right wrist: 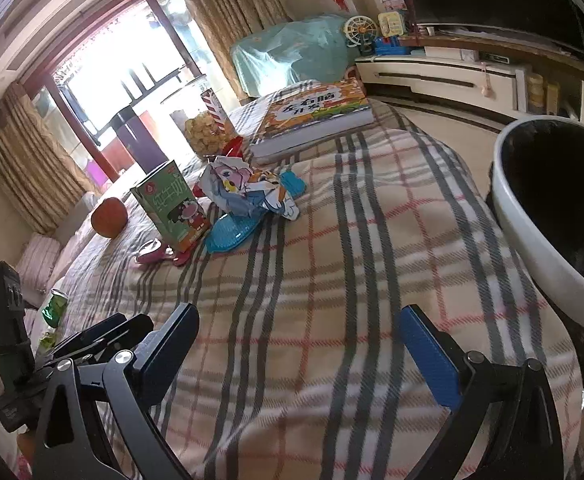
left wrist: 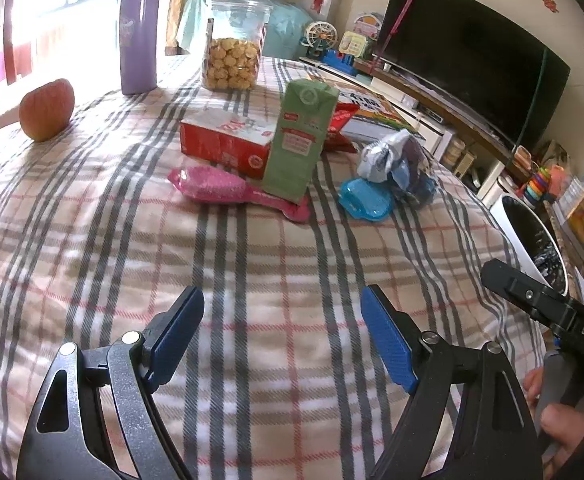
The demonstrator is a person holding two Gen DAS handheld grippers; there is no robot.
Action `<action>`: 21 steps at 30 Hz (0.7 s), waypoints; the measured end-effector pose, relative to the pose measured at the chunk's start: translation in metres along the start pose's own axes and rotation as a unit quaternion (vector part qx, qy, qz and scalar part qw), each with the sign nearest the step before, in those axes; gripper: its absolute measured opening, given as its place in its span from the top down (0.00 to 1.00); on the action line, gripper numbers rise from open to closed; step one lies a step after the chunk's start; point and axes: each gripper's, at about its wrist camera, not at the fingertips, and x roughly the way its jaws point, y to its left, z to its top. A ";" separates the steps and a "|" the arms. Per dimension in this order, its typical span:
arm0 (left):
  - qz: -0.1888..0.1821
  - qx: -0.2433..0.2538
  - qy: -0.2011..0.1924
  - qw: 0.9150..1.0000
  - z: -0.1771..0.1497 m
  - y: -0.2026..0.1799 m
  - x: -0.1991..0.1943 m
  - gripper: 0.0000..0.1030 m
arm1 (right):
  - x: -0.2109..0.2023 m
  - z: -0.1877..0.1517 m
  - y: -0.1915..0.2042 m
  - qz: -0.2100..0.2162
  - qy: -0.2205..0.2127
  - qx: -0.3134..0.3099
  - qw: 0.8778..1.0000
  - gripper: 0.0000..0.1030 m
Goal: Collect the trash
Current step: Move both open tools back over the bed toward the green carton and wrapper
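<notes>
The crumpled wrapper [right wrist: 248, 192] sits well ahead of both tongs, next to the green carton [right wrist: 172, 208]. Left tongs [left wrist: 282, 336] and right tongs [right wrist: 297, 348] are spread and empty, probably lining up. Bin [right wrist: 531, 240] waits right of them, handy for dropping.

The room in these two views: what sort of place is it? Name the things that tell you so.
Most likely a home living room. A large television stands on a low cabinet, curtains frame a big window, and a table under a plaid cloth holds snacks, with a white bin beside it.
</notes>
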 end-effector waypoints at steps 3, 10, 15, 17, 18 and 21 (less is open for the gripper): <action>0.003 0.002 -0.003 1.000 0.006 0.002 0.002 0.20 | 0.006 0.006 0.002 0.006 -0.001 0.000 1.000 0.02; 0.011 0.021 -0.012 1.000 0.023 0.001 0.012 0.20 | 0.022 0.023 0.008 0.016 0.000 -0.009 1.000 0.02; 0.018 0.035 -0.019 0.999 0.037 -0.002 0.021 0.20 | 0.030 0.035 0.013 0.023 -0.006 -0.023 0.999 0.02; 0.020 0.038 -0.023 0.999 0.043 -0.003 0.025 0.20 | 0.035 0.040 0.014 0.024 -0.005 -0.026 0.999 0.02; 0.021 0.040 -0.025 0.999 0.044 -0.004 0.026 0.20 | 0.038 0.044 0.014 0.026 -0.004 -0.026 0.999 0.03; 0.023 0.041 -0.034 0.998 0.053 -0.004 0.029 0.20 | 0.044 0.050 0.015 0.030 -0.003 -0.027 0.999 0.03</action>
